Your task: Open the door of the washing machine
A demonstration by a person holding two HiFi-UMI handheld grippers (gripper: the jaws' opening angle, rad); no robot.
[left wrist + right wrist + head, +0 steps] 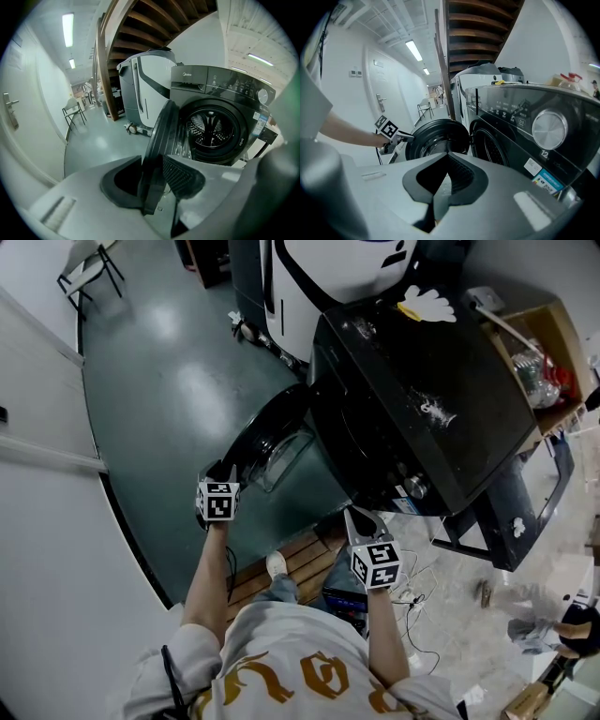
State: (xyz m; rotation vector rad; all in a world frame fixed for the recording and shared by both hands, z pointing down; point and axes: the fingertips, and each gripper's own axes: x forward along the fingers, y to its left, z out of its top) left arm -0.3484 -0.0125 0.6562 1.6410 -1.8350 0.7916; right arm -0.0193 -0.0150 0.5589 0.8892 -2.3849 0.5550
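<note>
The black front-loading washing machine [431,399] stands at the centre right of the head view. Its round door [272,437] is swung wide open to the left. My left gripper [220,474] is shut on the door's outer rim. In the left gripper view the door's edge [161,131] sits pinched between the pads of the left gripper [153,157], and the steel drum [213,131] shows behind it. My right gripper [361,521] hovers in front of the machine with nothing in it. In its own view the right gripper [447,157] is shut, facing the open door [433,138] and the control panel [525,117].
A white and grey appliance [328,268] stands behind the washer. A cardboard box [548,352] of items sits to its right. A wooden pallet [300,563] and cables [422,601] lie by the person's feet. A chair [89,268] stands far left near the white wall.
</note>
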